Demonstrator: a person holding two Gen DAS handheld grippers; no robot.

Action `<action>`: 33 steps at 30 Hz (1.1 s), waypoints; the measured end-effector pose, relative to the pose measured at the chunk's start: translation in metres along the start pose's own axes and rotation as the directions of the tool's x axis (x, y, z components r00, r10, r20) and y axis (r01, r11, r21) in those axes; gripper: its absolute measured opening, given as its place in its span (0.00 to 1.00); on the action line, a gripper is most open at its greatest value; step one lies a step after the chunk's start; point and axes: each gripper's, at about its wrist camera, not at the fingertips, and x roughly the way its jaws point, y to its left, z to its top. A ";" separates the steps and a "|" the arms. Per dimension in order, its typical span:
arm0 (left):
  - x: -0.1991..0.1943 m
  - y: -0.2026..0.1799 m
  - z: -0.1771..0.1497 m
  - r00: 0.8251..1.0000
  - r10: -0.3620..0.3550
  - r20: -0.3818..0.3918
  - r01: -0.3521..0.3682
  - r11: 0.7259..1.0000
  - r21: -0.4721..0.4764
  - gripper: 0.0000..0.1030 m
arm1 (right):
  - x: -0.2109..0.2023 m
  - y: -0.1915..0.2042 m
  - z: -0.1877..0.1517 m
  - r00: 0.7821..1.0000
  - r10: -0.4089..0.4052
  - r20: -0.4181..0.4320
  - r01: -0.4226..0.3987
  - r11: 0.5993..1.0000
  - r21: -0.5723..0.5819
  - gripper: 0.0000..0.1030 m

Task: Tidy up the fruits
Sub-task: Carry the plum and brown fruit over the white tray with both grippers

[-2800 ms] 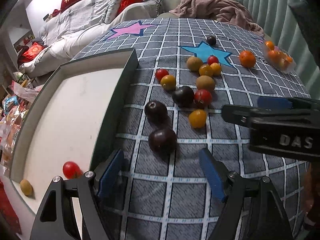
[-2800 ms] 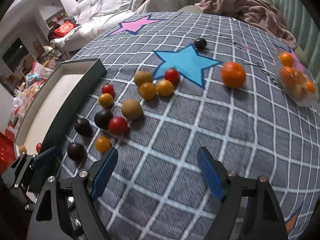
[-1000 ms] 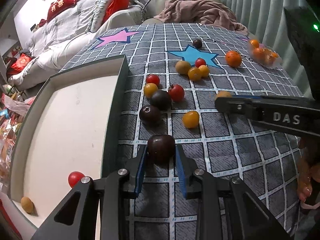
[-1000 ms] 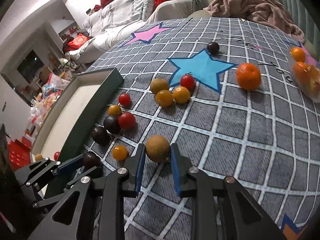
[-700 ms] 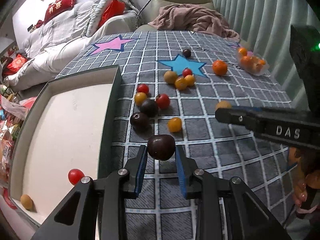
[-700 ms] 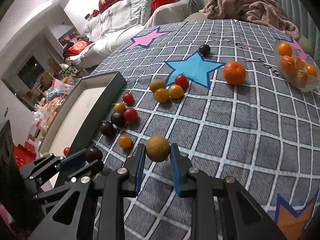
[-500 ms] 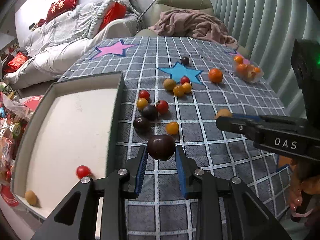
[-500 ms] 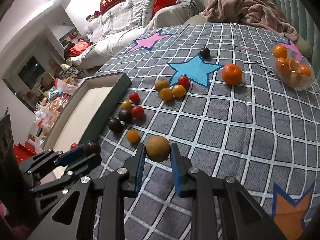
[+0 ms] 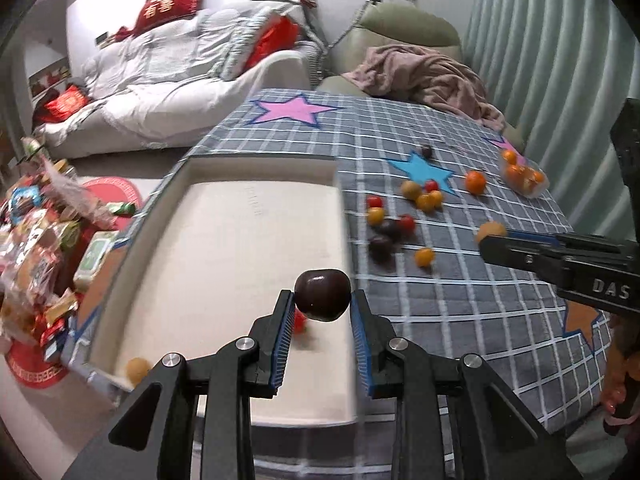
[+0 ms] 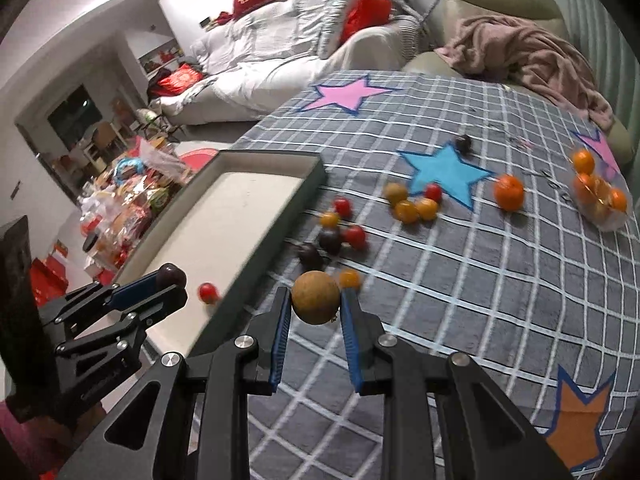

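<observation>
Overhead, the left hand-held gripper (image 9: 322, 312) is closed on a dark plum (image 9: 322, 296) above the white tray (image 9: 256, 168); the right hand-held gripper (image 10: 314, 314) clamps a brown fruit (image 10: 316, 297) over the counter (image 10: 460, 280) beside the tray's edge. Progress is early — the tray holds a red tomato (image 10: 208, 292) and one yellowish fruit (image 9: 137, 369), seen only from the left view, while about a dozen fruits remain on the cloth.

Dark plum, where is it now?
The dark plum is clamped in the left hand-held gripper, raised over the tray's near right part, above the red tomato.
</observation>
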 end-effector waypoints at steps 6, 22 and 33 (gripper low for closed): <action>-0.002 0.045 -0.006 0.999 0.048 -0.001 -0.048 0.997 -0.055 0.29 | 0.017 0.041 0.007 0.999 0.025 -0.031 -0.027 0.998 -0.057 0.27; 0.030 0.087 -0.004 0.995 0.088 -0.044 -0.091 0.994 -0.067 0.29 | 0.085 0.105 0.018 0.988 0.015 -0.151 -0.037 0.989 -0.144 0.27; 0.059 0.099 -0.002 0.988 0.112 -0.110 -0.118 0.991 -0.054 0.29 | 0.133 0.112 0.023 0.975 -0.031 -0.218 -0.005 0.987 -0.162 0.26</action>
